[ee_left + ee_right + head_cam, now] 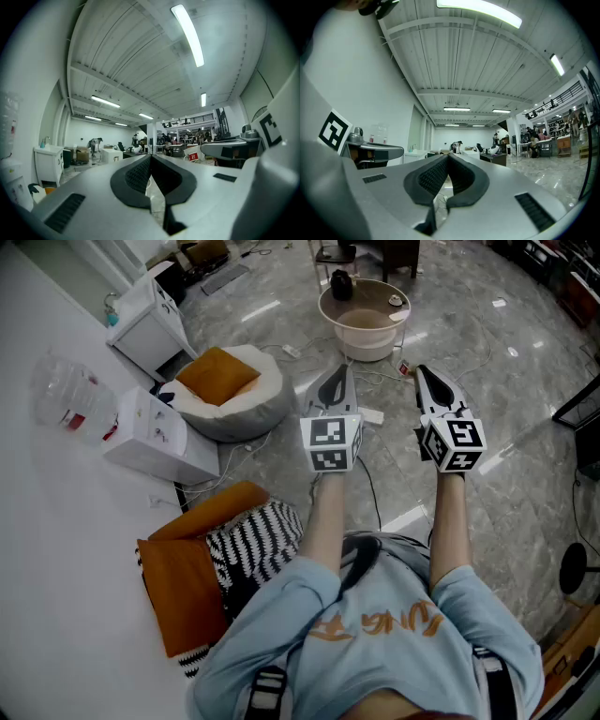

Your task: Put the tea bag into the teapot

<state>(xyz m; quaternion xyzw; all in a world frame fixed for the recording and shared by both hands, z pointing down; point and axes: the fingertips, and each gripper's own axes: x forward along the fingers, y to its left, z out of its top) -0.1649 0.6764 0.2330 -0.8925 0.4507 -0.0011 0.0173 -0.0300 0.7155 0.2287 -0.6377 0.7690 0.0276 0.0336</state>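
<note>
Fingers (136, 176) of L gripper (150, 158) meet tip to tip, nothing btwn them. R gripper (448, 157) same: pads (432, 177) flat together, empty. Head view: both held out at chest height, side by side, apart, aimed fwd over marble floor (506, 427). Tea bag and teapot not in any view, so can't place either. Only a basin (366, 324) on a stand ahead and a cushion (225, 381) to the L, neither task-related. Both gripper views look out across the room, not down at a work surface. Prob a neutral pose: jaws shut b/c nothing to grab, grippers level and parallel. Task not under way; tea bag needs locating first.
</note>
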